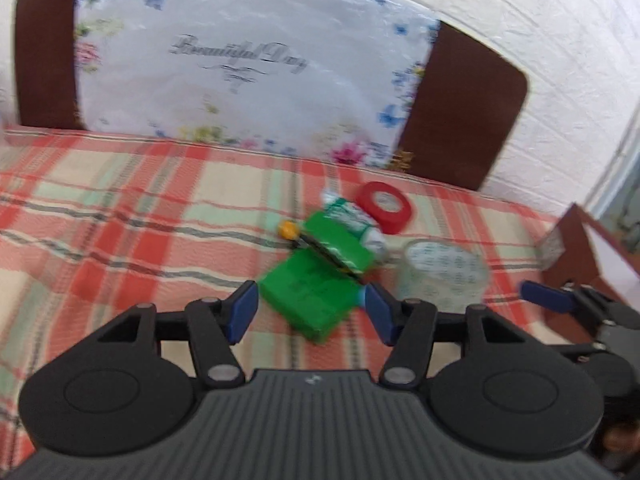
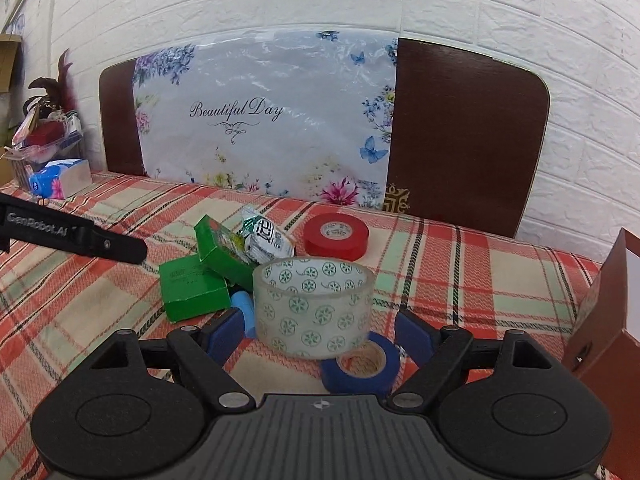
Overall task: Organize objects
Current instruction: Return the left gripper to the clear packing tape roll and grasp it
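A pile lies on the plaid cloth. Two green boxes (image 1: 312,296) (image 2: 192,288) overlap, with a second one (image 2: 224,250) leaning on top. A green-white packet (image 2: 266,240), a red tape roll (image 2: 336,236) (image 1: 386,206), a clear patterned tape roll (image 2: 314,306) (image 1: 442,274) and a blue tape roll (image 2: 362,366) lie beside them. A yellow-tipped dark pen (image 1: 304,240) rests on the boxes. My left gripper (image 1: 310,312) is open around the near green box. My right gripper (image 2: 320,332) is open with the clear roll and blue roll between its fingers.
A brown open box (image 2: 612,320) (image 1: 580,240) stands at the right. A floral "Beautiful Day" board (image 2: 264,120) leans on the white wall behind. A tissue pack (image 2: 60,178) and clutter sit at far left. The left gripper's arm (image 2: 72,236) crosses the right wrist view.
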